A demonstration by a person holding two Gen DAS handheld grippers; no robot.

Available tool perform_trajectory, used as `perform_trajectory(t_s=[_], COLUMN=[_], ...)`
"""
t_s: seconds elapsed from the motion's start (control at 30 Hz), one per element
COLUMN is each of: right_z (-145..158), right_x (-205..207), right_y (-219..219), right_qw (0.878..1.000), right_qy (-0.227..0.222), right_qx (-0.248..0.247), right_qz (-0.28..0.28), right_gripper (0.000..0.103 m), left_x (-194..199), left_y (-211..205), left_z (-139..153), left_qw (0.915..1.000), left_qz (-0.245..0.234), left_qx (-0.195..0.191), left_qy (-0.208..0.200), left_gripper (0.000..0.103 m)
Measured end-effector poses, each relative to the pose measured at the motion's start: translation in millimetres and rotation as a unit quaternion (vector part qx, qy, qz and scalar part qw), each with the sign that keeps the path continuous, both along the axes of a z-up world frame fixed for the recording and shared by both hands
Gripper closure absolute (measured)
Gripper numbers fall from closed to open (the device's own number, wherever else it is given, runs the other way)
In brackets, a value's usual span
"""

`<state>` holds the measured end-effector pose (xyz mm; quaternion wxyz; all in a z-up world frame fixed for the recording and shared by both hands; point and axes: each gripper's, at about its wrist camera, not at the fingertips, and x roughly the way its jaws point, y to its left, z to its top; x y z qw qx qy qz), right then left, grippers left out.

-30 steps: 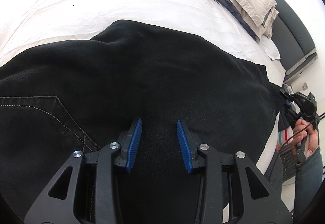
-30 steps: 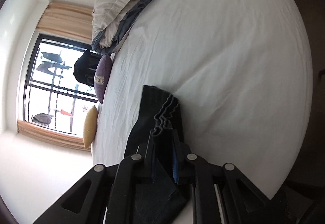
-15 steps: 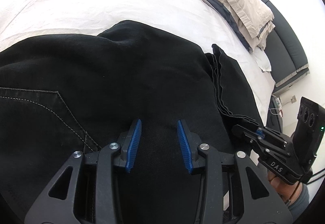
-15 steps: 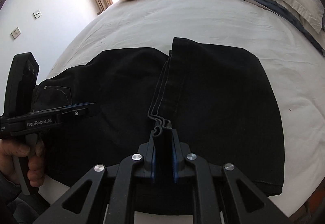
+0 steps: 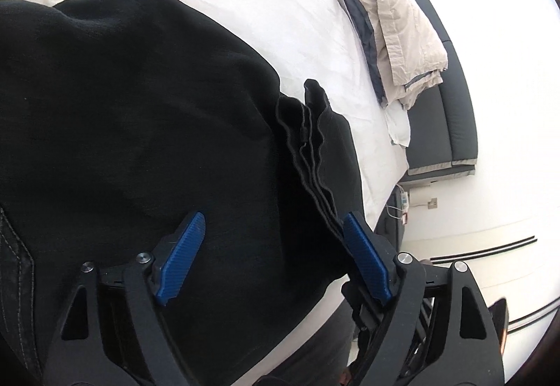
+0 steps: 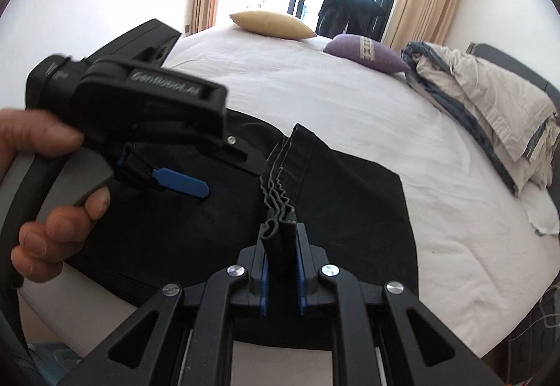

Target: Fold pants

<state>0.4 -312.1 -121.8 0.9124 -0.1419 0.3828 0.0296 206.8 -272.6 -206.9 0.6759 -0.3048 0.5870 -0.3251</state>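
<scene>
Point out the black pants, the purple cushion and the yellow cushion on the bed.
black pants [image 6: 350,197]: right wrist view, flat folded leg panel.
purple cushion [image 6: 365,51]: right wrist view, its top face.
yellow cushion [image 6: 271,23]: right wrist view, its middle.

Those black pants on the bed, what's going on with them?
A person is folding the black denim pants on the white-sheeted bed with two handheld grippers. The right gripper is clamped on the bunched hem edges. The left gripper is opening above the cloth, pressing on nothing.

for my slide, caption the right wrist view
Right gripper shut on the bunched hems of black pants on a white bed; left gripper opening alongside.
</scene>
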Motion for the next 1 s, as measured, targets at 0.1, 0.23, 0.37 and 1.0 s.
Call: perform_trajectory(t_s=[0.1,0.23,0.37,1.0], right_z=[-2.2,-11.4,-12.6,-8.2], right_x=[-8.8,-17.3,-18.3,-7.6], right_y=[12.3,23.5,27.1,83.4], right_qw=[0.999,0.995,0.993,0.982], right_qy=[-0.016,-0.024,-0.024,-0.022], right_qx=[-0.042,-0.087,-0.099,-0.111], right_qz=[0.024,0.042,0.052,0.152], right_gripper=[0.089,0.089,0.089,0.089], left_x=[4.0,9.2,16.9,20.9], left_y=[-3.5,-8.6,-13.6,34.7], left_z=[-3.5,-3.7,-5.9,21.5], left_qw=[0.9995,0.9989,0.9979,0.9983], left_qz=[0.007,0.008,0.015,-0.031], left_qx=[-0.023,-0.034,-0.048,0.042], left_qy=[0.022,0.031,0.042,-0.026], left_gripper=[0.02,0.02,0.031,0.096])
